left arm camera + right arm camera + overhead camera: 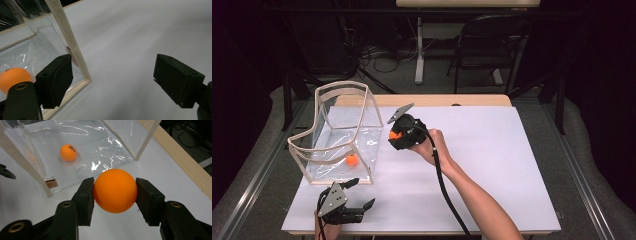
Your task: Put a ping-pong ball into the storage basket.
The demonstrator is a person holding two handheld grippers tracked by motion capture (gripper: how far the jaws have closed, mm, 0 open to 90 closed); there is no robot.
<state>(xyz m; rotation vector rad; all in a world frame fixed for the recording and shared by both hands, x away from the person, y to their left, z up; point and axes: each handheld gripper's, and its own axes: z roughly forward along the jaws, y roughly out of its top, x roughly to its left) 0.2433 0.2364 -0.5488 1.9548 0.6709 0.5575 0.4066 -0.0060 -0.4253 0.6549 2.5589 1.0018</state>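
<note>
My right gripper (115, 192) is shut on an orange ball (115, 190), both pads pressed against its sides; in the high view the right gripper (395, 135) hangs just right of a clear, wood-framed container (343, 131) with that ball (394, 135) at its tip. A second orange ball (352, 160) lies on the container's floor, also seen from the right gripper (68, 152) and the left gripper (14, 78). My left gripper (361, 193) rests open near the table's front edge, jaws wide apart with nothing between them (112, 82), its left jaw beside the container's front corner post (67, 40).
A white sheet (492, 160) covers the table, whose wooden back edge (432, 100) shows behind. A dark chair (492, 45) and cables stand on the floor beyond the table. A cable trails from the right gripper along the forearm.
</note>
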